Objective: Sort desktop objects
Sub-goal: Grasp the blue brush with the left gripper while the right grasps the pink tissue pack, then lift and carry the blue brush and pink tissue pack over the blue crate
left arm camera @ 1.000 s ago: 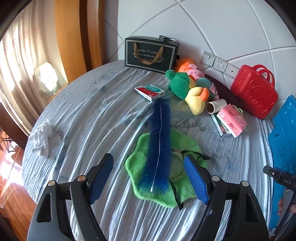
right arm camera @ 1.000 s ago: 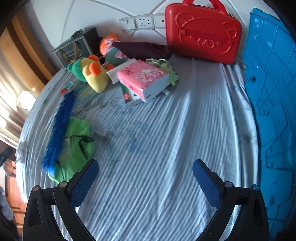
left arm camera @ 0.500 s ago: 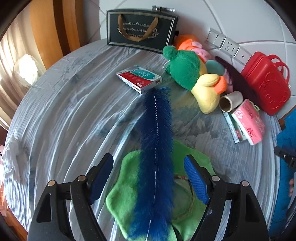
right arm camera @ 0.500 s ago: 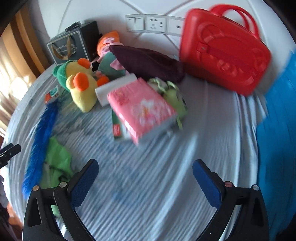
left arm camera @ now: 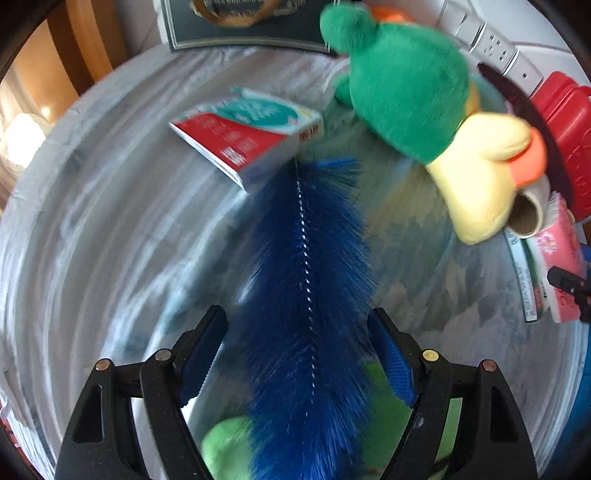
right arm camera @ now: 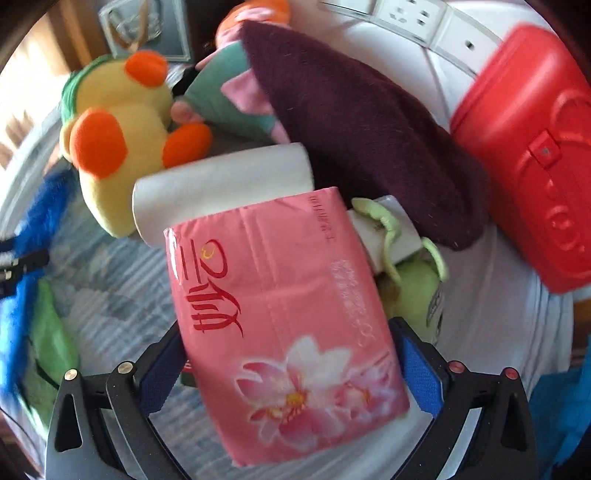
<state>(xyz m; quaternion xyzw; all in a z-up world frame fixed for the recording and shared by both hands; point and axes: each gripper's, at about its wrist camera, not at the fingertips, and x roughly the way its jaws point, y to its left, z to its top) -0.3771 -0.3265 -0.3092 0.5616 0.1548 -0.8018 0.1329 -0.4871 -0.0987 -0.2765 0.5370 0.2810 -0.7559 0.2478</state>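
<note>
My left gripper (left arm camera: 297,354) is open, its fingers on either side of a long blue bristle brush (left arm camera: 306,280) that lies over a green cloth (left arm camera: 225,446). A red and teal box (left arm camera: 251,136) lies at the brush's far tip. My right gripper (right arm camera: 288,365) is open, its fingers on either side of a pink tissue pack (right arm camera: 280,321) with a flower print. I cannot tell whether the pads touch it. A white paper roll (right arm camera: 221,188) lies just behind the pack.
A green and yellow plush duck (left arm camera: 424,99) lies to the right of the brush. Behind the pack are a maroon cloth (right arm camera: 362,140), a red case (right arm camera: 535,155), a light green toy (right arm camera: 413,273) and a dark gift bag (left arm camera: 243,26). A wall with sockets (right arm camera: 406,14) stands behind.
Both grippers have moved forward and down. The left now straddles the blue brush. The right has closed in on the pink tissue pack, which now fills its view.
</note>
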